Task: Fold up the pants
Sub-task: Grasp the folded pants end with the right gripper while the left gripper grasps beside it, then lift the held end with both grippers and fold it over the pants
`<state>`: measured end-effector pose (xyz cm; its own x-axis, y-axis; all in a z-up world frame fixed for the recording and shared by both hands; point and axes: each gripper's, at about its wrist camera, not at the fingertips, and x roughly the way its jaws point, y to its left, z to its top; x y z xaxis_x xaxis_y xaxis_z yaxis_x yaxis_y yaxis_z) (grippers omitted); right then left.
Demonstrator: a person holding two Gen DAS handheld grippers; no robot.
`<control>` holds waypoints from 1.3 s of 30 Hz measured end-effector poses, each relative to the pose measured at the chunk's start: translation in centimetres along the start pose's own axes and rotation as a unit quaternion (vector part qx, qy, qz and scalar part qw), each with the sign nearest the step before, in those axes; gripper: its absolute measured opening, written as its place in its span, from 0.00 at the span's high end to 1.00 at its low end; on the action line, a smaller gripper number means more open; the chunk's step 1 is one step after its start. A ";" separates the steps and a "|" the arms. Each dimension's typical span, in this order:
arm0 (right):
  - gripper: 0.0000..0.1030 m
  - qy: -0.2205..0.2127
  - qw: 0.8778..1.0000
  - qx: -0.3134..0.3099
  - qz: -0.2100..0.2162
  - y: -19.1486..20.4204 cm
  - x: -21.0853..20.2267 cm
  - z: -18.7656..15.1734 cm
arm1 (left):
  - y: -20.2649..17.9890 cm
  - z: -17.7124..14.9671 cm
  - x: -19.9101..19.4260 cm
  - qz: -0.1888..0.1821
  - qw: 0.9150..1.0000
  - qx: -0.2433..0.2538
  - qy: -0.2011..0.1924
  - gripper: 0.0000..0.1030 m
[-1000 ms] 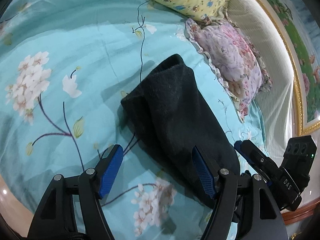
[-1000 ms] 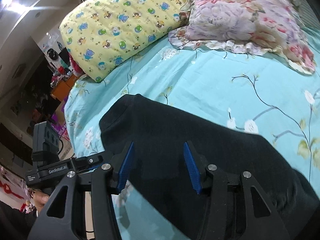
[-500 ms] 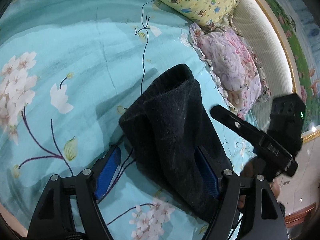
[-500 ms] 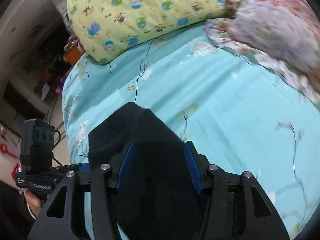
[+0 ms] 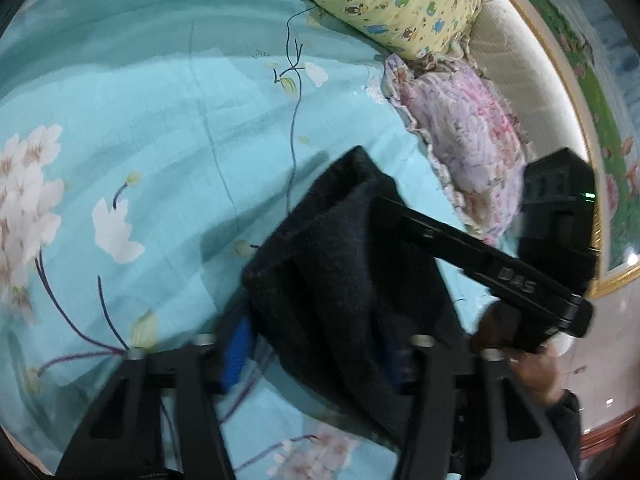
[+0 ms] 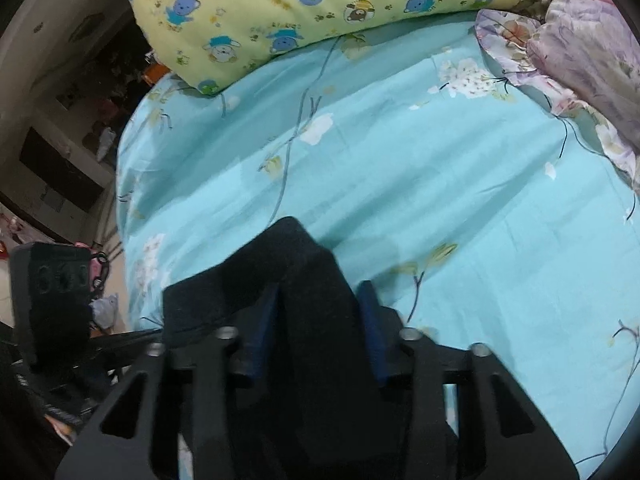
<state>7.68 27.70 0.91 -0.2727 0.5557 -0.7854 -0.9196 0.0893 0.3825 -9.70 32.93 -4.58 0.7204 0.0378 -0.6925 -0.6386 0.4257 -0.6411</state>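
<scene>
**Folded black pants between both grippers**

The black pants (image 5: 340, 280) lie bunched on the bed's turquoise floral sheet (image 5: 140, 120). Left gripper (image 5: 316, 344): jaws spread, straddling the fabric. Right gripper (image 6: 320, 320): jaws straddle a raised fold; whether they clamp it cannot be told. Yellow cartoon pillow (image 6: 320, 12) lies beyond.

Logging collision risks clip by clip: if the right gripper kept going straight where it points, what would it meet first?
The black pants already sit between the jaws of the right gripper. Past them lies the blue bedsheet, then probably the yellow pillow; depth is unclear.
</scene>
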 end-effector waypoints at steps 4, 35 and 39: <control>0.77 -0.019 1.000 0.011 0.008 0.0 -1.6 -0.8 | 0.1 -0.1 -0.1 -0.015 1.000 -0.005 0.007 0.76; 0.82 -0.264 0.956 0.124 0.012 -2.2 -21.8 -14.4 | -19.2 -8.7 -5.1 -0.107 0.973 0.206 0.010 0.81; 0.82 -0.283 0.948 0.143 0.005 -3.0 -23.5 -17.1 | -21.1 -10.6 -4.7 -0.117 0.965 0.232 0.026 0.81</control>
<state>12.04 0.21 9.87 -0.0121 0.9049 -0.4254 -0.7812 0.2570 0.5689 -2.49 14.16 8.72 0.8077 -0.1485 -0.5705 -0.2617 0.7768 -0.5728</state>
